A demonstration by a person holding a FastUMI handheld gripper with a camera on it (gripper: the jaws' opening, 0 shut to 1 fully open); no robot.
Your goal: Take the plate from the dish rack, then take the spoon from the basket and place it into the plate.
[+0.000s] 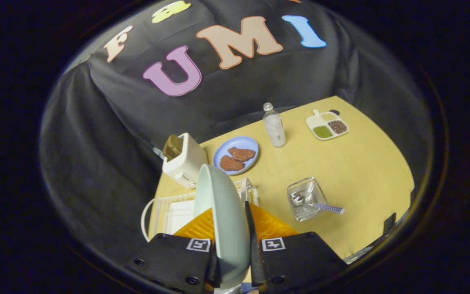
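- Plate (225,220), pale green, stands on edge between the gripper (235,265) fingers, which pinch its rim from both faces, just above the white dish rack (165,212).
- It looks stiff, glazed and likely slippery and breakable; a rim hold seems right.
- Spoon (314,204) lies right, in the clear basket (304,198); its striped handle offers the grip.

A pale green plate (225,220) stood edge-on; at two o'clock, a blue-and-white striped spoon (318,205); at twelve, a blue plate (236,154).
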